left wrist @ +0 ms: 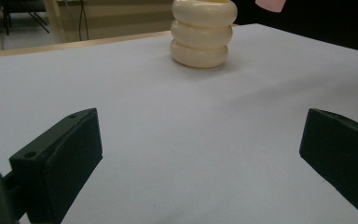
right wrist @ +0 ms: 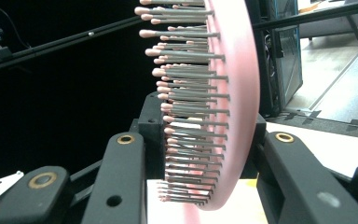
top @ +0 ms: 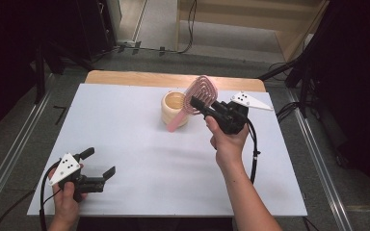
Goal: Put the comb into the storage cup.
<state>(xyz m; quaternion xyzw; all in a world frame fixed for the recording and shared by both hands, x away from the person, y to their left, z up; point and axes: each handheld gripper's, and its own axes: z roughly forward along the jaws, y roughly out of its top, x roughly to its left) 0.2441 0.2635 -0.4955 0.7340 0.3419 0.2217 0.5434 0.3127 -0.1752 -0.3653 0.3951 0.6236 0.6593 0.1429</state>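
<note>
High view: a white-covered table (top: 139,159) with a wood strip along its far edge. A cream ribbed cup (top: 174,109) stands upright right of centre toward the far side. The right gripper (top: 203,107), held in the right hand (top: 229,142), has a pink hairbrush (top: 198,96) clamped between its jaws. The brush head is raised above and just right of the cup, and the handle slants down to the left across the front of the cup. Whether the handle tip touches the table, cannot tell. The left gripper (top: 100,162) sits at the near left corner, held in the left hand (top: 67,195), low over the table, jaws spread wide with nothing between them.

Left gripper view: both black jaws stand far apart and empty over the white table (left wrist: 186,140). The cup (left wrist: 202,32), three stacked rounded rings, is well ahead at top centre. A pink scrap of the hairbrush (left wrist: 271,4) is at the top edge.

Right gripper view: the jaws are closed on the hairbrush (right wrist: 230,79), seen edge-on; grey bristles (right wrist: 186,93) with pink tips point left.
</note>
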